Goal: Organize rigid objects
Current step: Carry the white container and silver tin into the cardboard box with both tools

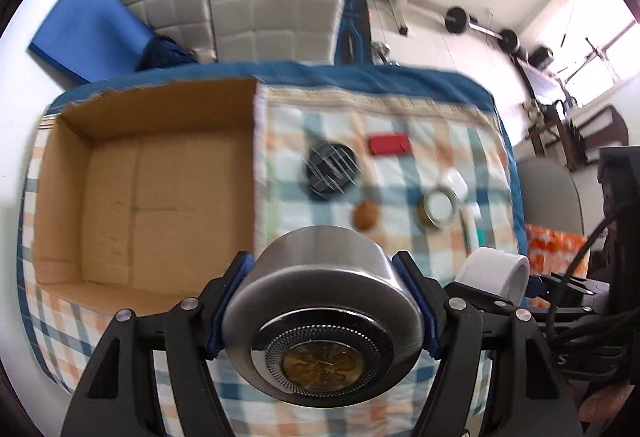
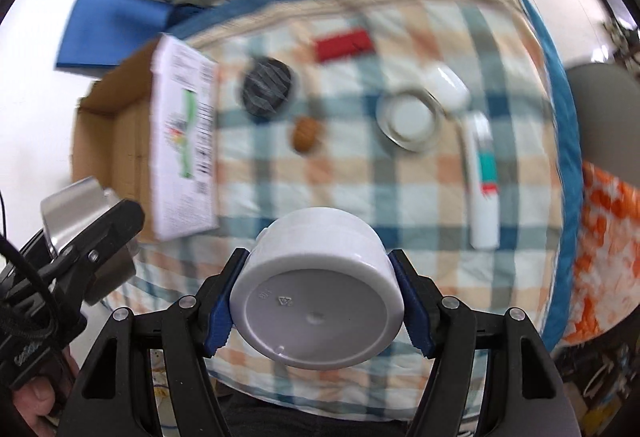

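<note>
Here the steel canister [image 1: 320, 321] sits clamped between the blue pads of the left tongs [image 1: 322, 307], low and centre in the left wrist view, lifted clear of the checked cloth [image 1: 400, 125]. The white plastic jar [image 2: 316, 289] is gripped the same way by the right tongs [image 2: 318, 299], bottom centre of the right wrist view, its base turned toward the camera.

Outward from these, the open cardboard box [image 1: 64, 197] fills the left half of the left view, and looks empty. Still on the cloth lie a dark round piece [image 1: 330, 173], a red block [image 1: 390, 145], a small brown item [image 1: 365, 215], a tape ring [image 1: 440, 207], a white cap [image 2: 446, 85] and a tube [image 2: 482, 177], all well apart from the box.

The step in hand seems to be the carry: both items are up and not yet in the box. Next, each should likely swing left over the box opening, descend inside its walls, then release, one after the other to avoid crowding.
</note>
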`<action>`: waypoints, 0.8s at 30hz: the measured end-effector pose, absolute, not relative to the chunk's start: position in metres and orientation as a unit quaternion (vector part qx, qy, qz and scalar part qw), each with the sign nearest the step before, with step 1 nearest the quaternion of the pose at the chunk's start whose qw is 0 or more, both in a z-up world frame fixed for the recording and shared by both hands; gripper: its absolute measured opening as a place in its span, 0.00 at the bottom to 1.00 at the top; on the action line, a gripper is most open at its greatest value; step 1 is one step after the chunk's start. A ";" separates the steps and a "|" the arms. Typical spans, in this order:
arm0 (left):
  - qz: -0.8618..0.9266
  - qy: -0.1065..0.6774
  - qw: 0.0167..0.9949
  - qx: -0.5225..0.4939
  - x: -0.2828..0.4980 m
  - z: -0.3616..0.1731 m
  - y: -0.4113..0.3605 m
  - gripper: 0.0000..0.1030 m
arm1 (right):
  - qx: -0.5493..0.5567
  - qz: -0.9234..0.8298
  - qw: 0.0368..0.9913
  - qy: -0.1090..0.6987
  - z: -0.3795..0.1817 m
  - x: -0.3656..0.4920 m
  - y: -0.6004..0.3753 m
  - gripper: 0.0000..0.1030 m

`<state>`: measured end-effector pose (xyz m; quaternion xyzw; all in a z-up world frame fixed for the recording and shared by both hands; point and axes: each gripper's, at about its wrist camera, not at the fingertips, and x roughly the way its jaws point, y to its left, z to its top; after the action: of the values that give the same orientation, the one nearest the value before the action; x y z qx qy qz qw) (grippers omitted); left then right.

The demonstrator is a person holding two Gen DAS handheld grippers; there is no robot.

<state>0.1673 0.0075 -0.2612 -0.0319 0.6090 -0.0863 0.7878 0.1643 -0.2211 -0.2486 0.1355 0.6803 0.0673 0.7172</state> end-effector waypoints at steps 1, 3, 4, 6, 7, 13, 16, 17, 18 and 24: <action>-0.085 0.608 0.789 -0.038 0.185 -0.254 0.019 0.67 | 0.138 0.071 0.721 0.675 -0.241 0.168 -0.213 0.69; -0.082 0.607 0.790 -0.041 0.210 -0.246 0.020 0.67 | 0.135 0.081 0.727 0.669 -0.233 0.185 -0.179 0.69; -0.079 0.607 0.790 -0.040 0.224 -0.242 0.025 0.67 | 0.135 0.083 0.730 0.665 -0.228 0.194 -0.169 0.69; -0.073 0.608 0.789 -0.039 0.236 -0.241 0.049 0.67 | 0.131 0.090 0.734 0.661 -0.224 0.210 -0.138 0.69; -0.068 0.611 0.788 -0.038 0.247 -0.248 0.070 0.67 | 0.135 0.093 0.734 0.659 -0.230 0.220 -0.121 0.69; -0.054 0.640 0.765 -0.049 0.295 -0.295 0.149 0.67 | 0.127 0.096 0.728 0.666 -0.251 0.276 -0.036 0.69; -0.056 0.662 0.745 -0.067 0.318 -0.323 0.182 0.67 | 0.118 0.094 0.720 0.677 -0.270 0.304 0.004 0.69; -0.056 0.670 0.736 -0.080 0.326 -0.334 0.193 0.67 | 0.112 0.092 0.719 0.680 -0.276 0.311 0.015 0.69; -0.057 0.676 0.730 -0.088 0.332 -0.342 0.201 0.67 | 0.109 0.089 0.718 0.682 -0.282 0.317 0.022 0.69; -0.071 0.713 0.684 -0.133 0.352 -0.390 0.228 0.67 | 0.090 0.072 0.713 0.692 -0.321 0.349 0.058 0.70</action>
<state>0.3515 0.2275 -0.3902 -0.1329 0.7134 -0.0710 0.6843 0.3493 0.0581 -0.3208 0.0897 0.6922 0.0718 0.7125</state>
